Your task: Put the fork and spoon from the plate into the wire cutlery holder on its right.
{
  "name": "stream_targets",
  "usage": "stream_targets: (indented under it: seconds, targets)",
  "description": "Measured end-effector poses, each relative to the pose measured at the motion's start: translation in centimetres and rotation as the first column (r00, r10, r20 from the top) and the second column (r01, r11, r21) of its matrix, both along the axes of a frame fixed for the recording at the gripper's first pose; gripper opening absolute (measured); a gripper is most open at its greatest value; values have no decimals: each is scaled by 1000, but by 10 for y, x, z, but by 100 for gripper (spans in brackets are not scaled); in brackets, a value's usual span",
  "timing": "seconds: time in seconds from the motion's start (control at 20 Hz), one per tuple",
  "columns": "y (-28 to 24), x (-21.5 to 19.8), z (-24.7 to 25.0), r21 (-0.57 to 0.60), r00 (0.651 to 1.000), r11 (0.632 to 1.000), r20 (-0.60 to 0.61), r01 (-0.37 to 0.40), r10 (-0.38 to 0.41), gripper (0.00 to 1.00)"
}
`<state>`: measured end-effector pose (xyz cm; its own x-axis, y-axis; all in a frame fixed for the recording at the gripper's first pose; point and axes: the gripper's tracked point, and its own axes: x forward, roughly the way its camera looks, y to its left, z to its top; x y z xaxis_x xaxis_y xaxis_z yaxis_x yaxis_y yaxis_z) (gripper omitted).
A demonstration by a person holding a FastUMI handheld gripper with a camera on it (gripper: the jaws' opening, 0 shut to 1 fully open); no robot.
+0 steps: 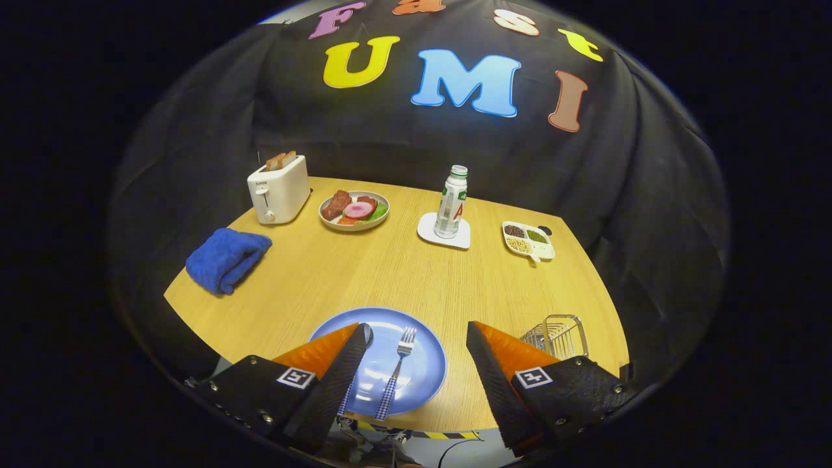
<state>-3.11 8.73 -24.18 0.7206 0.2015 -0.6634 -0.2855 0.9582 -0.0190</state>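
Blue plate: one, between our gripper's wide-spread, empty fingers. On it we count one fork and one spoon, half hidden by a finger. One wire holder just right. Beyond: one toaster, towel, bottle.

Spoon mostly hidden behind one finger — wire holder partly too.

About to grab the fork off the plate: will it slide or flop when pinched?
The fork looks rigid metal, so it is unlikely to flop. Lying flat on the glossy blue plate, it may skid when nudged. Its slim handle gives little grip. The claw is open above it.
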Motion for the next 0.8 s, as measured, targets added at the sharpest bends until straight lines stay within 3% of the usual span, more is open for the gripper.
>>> stream_targets:
  seconds: [0.25, 0.5, 0.8]
  targets:
    - [1, -13, -42, -42, 994, 999, -112, -15, 10, 96]
    - [0, -31, -84, -75, 966, 997, -258, -23, 3, 96]
    - [3, -42, -114, -115, 939, 992, -345, -51, 8, 96]
